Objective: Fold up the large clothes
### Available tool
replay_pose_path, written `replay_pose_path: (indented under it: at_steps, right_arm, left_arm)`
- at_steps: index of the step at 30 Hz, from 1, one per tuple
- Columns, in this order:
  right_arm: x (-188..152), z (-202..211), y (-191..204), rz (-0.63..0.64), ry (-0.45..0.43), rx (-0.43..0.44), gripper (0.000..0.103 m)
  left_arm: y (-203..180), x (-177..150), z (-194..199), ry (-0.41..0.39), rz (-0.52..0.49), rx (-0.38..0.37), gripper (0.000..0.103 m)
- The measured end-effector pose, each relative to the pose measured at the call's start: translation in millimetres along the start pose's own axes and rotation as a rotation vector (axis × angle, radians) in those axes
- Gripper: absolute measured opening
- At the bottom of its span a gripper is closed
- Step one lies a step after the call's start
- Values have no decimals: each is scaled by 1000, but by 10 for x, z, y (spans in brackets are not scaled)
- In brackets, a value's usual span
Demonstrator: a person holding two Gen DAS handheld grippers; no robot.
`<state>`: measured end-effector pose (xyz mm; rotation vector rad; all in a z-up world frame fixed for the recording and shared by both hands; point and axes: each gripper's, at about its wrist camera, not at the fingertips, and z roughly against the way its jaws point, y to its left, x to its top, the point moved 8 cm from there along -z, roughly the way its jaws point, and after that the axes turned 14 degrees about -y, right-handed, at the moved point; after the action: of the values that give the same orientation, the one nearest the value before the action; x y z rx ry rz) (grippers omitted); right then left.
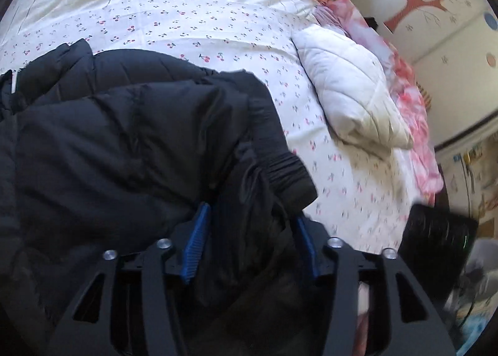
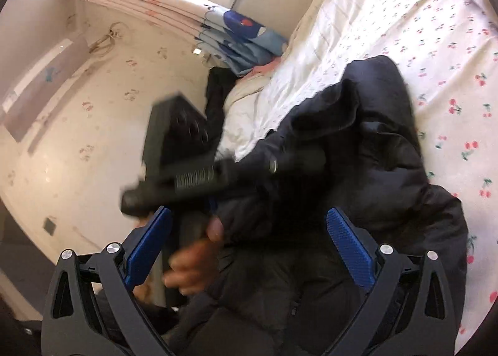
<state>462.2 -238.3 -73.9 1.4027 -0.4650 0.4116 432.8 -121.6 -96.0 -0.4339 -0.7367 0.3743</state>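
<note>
A black puffer jacket (image 1: 118, 125) lies on a bed with a cherry-print sheet (image 1: 199, 32). In the left wrist view my left gripper (image 1: 249, 231) is shut on a thick bunch of the jacket's fabric near its ribbed cuff (image 1: 291, 178). In the right wrist view the jacket (image 2: 373, 144) lies over the bed's edge. My right gripper (image 2: 249, 228) is open, its blue pads (image 2: 350, 247) wide apart above the jacket. The left gripper's body (image 2: 193, 175) and the hand holding it (image 2: 193, 265) show blurred between the right fingers.
A white quilted pillow (image 1: 351, 88) and a pink floral blanket (image 1: 414, 113) lie on the bed's right side. A blue cushion (image 2: 246, 41) sits by the bed under a window. A black object (image 1: 435, 250) stands beside the bed. A decorated wall (image 2: 93, 106) runs along the bed's left.
</note>
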Motion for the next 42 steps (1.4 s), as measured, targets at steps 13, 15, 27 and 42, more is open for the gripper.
replay_pose_path:
  at_steps: [13,15,27,42]
  right_arm:
    - [250,-581,-474,-83,43,-147,75]
    - [280,-701,-450,-17,34,-177,14]
    - [511,-530,-713,218,-62,-426,13]
    - [246,-102,-589,164,108,-391,77]
  left_arm:
    - [1027,46,1725,-312,-41,144,87]
    - [1504,-57,1914,-333,45,231,87]
    - [2715,-328,1840,-375,228,385,87]
    - [2598,-570,2258,-330,254,350,90]
